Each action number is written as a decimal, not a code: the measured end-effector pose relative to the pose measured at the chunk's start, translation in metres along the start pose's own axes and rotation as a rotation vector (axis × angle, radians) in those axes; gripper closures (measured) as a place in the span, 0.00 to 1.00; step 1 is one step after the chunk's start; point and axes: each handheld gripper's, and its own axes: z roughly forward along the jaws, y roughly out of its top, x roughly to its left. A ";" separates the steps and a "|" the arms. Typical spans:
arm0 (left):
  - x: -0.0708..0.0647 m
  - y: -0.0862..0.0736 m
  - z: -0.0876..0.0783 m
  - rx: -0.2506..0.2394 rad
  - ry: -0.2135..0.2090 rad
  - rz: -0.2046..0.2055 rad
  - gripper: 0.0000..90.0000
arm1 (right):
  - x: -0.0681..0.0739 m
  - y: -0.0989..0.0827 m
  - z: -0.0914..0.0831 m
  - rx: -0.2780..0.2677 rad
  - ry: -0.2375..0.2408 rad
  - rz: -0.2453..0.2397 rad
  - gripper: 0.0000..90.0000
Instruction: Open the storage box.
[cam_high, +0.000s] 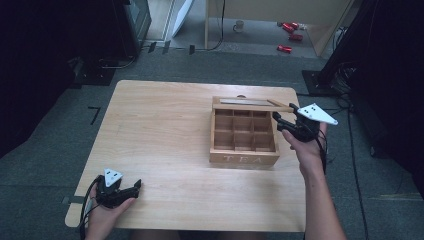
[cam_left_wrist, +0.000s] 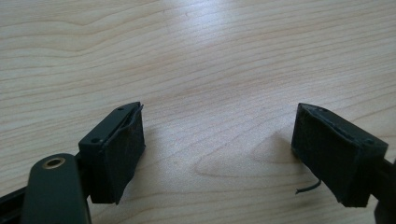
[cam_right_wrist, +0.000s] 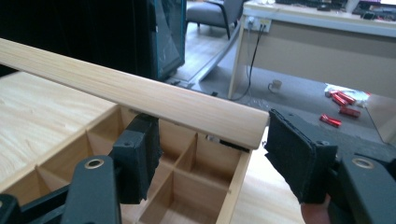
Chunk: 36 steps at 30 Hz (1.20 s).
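A wooden tea box (cam_high: 243, 159) with several empty compartments stands right of the table's middle. Its lid (cam_high: 250, 102) is raised at the back. My right gripper (cam_high: 282, 122) is at the lid's right front corner. In the right gripper view the lid's front rail (cam_right_wrist: 140, 93) crosses above the left jaw, and its end lies just beside the right jaw. The jaws stand apart and do not clamp it. My left gripper (cam_high: 136, 187) rests at the table's front left corner. Its jaws (cam_left_wrist: 219, 135) are open over bare wood.
The light wooden table (cam_high: 160, 130) stands on grey carpet. Beyond its far edge are red cans (cam_high: 290, 30), a mug (cam_high: 239, 25) and a desk. Dark equipment stands at both sides, and cables lie on the floor at the right.
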 end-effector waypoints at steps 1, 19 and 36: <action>0.000 0.000 0.000 0.001 0.000 0.001 0.20 | -0.002 0.001 0.002 -0.005 0.003 0.002 0.40; 0.001 0.000 0.000 0.001 -0.005 0.002 0.20 | -0.029 0.018 0.031 -0.111 0.074 0.016 0.51; 0.001 0.001 0.001 0.004 -0.006 0.007 0.20 | -0.059 0.036 0.082 -0.083 0.193 0.026 0.49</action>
